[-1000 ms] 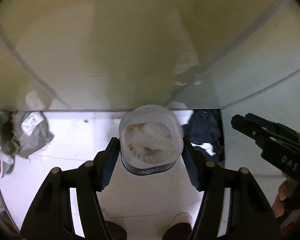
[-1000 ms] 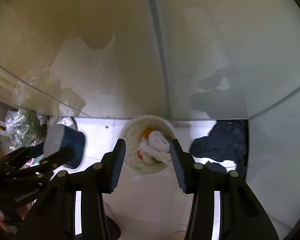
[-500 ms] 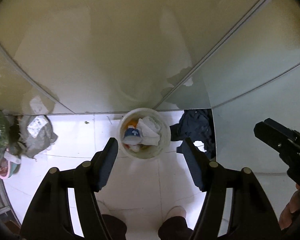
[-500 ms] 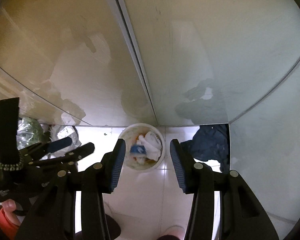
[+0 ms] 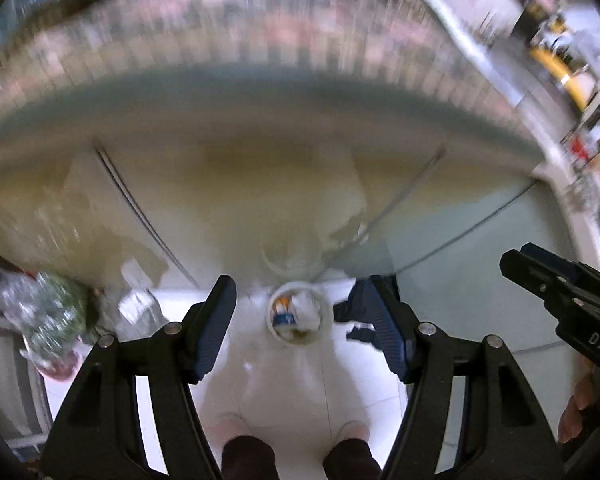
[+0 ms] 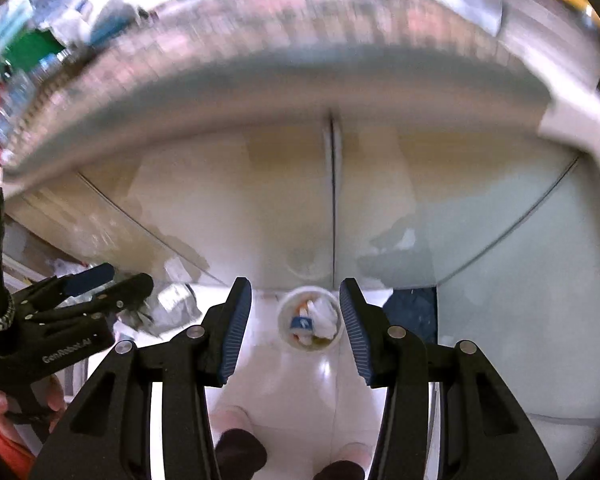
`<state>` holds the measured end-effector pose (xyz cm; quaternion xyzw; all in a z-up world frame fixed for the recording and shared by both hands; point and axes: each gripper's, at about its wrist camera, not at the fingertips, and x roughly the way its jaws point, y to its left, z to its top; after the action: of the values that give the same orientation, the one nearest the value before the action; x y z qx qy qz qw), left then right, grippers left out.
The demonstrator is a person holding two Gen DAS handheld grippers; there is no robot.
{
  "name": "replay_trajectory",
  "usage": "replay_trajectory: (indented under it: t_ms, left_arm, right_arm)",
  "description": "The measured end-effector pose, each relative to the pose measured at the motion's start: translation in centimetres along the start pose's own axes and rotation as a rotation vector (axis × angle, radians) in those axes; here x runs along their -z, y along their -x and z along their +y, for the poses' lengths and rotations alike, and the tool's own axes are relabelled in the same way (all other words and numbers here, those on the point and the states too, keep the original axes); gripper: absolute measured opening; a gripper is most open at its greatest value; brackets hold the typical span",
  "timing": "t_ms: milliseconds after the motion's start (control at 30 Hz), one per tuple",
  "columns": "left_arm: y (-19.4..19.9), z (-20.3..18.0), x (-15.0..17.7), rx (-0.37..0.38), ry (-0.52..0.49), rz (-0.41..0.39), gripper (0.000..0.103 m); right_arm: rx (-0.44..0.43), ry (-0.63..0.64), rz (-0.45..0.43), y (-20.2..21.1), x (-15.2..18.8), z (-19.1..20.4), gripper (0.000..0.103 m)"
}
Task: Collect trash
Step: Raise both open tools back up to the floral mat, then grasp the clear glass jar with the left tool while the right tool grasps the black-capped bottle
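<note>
Left gripper [image 5: 304, 332]: jaws parted, nothing between the blue pads. Right gripper [image 6: 296, 330]: likewise parted and empty, seen from the left wrist as a black body at the frame's right edge. Both point steeply down at the white tiled floor [image 6: 284, 396], where the person's two feet show at the bottom edge. Farther on, framed between the pads, stands the white bin [image 6: 311, 323], well apart from both grippers. It already holds crumpled white paper, a small blue-labelled item and something orange. To its right lies a dark cloth [image 6: 412, 312] on the floor; to its left, a heap of clear plastic bags [image 5: 44, 316], one with green contents. Beyond them rise pale cabinet doors and a blurred counter. Judged state: some trash is binned; whether the bags and cloth count as remaining trash cannot be told. Legible writing: "GenRobot.AI" and "DAS" on the gripper bodies.
</note>
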<state>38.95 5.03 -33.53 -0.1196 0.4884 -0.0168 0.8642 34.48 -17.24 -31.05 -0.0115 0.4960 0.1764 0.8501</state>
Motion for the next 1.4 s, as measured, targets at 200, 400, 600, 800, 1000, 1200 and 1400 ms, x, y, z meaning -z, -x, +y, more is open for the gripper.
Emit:
replay_trajectory:
  t_ms: [200, 400, 600, 800, 1000, 1200, 1400]
  left_arm:
    - [10.6, 1.2, -4.4, -0.001, -0.076, -0.151, 0.066]
    - [19.2, 2.0, -7.8, 0.008, -0.141, -0.296, 0.069]
    - [24.3, 2.6, -9.7, 0.011, -0.16, -0.397, 0.078]
    - [25.0, 2.6, -12.6, -0.007, -0.129, -0.459, 0.092]
    - [23.8, 2.1, -16.6, -0.068, -0.092, -0.473, 0.097]
    - [20.8, 0.6, -21.6, -0.116, -0.035, -0.446, 0.1]
    - [14.7, -1.9, -25.5, -0.128, 0.008, -0.375, 0.1]
  right_arm:
    - [0.048, -0.009, -0.137, 9.1, -3.7, 4.1, 0.043]
    - [0.084, -0.022, -0.286, 16.5, -6.1, 8.4, 0.043]
    - [0.104, -0.028, -0.391, 20.4, -8.0, 10.2, 0.051]
    - [0.132, -0.012, -0.471, 22.2, -10.6, 9.9, 0.056]
    - [0.101, -0.009, -0.472, 20.8, -14.3, 7.4, 0.058]
    - [0.073, 0.028, -0.44, 18.7, -18.7, 4.2, 0.072]
    - [0.089, 0.097, -0.4, 16.4, -22.0, 1.3, 0.082]
